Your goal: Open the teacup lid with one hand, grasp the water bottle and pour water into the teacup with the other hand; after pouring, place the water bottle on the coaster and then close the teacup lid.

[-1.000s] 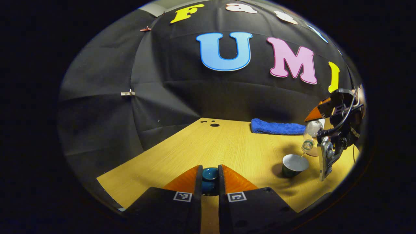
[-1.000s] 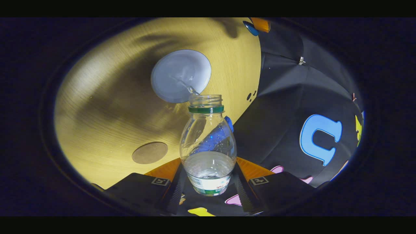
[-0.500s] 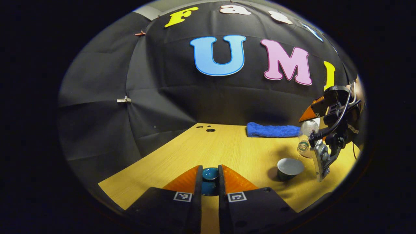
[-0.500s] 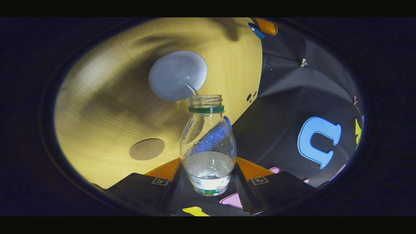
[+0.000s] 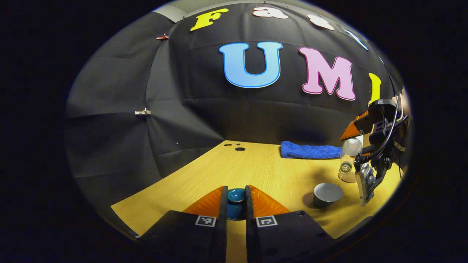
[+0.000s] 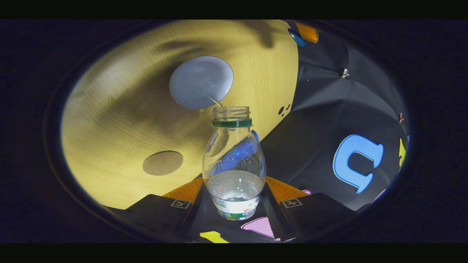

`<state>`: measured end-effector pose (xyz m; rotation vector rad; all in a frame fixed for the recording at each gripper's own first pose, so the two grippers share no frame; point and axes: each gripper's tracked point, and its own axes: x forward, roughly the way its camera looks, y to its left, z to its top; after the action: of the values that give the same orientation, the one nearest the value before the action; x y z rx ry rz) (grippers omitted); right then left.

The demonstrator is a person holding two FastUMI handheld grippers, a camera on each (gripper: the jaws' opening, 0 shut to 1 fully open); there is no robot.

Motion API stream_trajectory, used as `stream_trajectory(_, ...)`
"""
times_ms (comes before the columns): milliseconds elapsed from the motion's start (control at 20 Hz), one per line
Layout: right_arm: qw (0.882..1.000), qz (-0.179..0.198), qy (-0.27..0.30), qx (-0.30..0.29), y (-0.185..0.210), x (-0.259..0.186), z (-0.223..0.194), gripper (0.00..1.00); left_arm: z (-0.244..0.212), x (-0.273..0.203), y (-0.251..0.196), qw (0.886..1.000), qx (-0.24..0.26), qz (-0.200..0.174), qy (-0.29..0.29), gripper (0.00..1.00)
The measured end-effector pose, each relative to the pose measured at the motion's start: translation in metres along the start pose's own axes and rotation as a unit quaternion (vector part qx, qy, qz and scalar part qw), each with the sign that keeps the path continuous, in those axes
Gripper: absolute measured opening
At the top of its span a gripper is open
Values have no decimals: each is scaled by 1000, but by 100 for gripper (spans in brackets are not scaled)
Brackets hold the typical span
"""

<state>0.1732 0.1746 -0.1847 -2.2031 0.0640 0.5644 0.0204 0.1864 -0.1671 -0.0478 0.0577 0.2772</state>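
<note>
- While the right hand-held gripper point(image 6: 234, 208) grasps the water bottle point(image 6: 234, 164) tipped mouth-down, the stream into the teacup point(image 6: 201, 82) has thinned from a splashing pour a second ago to a fine thread at the rim.
- That suggests pouring is nearly finished; the coaster point(image 6: 162, 163) lies bare on the bench point(image 6: 120, 120), near the cup.
- Clenched on the teacup lid point(image 5: 236, 197), the left hand-held gripper point(image 5: 236, 204) keeps it raised above the bench, well apart from the teacup point(image 5: 328, 193).

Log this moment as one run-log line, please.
phase: pouring | right gripper: shut on tilted bottle over open teacup | left gripper: shut on lid | coaster: bare
</note>
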Motion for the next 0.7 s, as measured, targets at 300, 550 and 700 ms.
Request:
stream_trajectory(300, 1000, 0, -4, -5, 3, -4, 0, 74, 1, -3, 0, 1000, 1, 7, -1, 29)
stream_trajectory(550, 999, 11, -2, 32, 6, -2, 1, 74, 1, -10, -4, 1000, -6, 9, 5, 29)
stream_trajectory(700, 995, 32, -9, 96, 18, -2, 4, 75, 1, -13, -7, 1000, -8, 10, 12, 25)
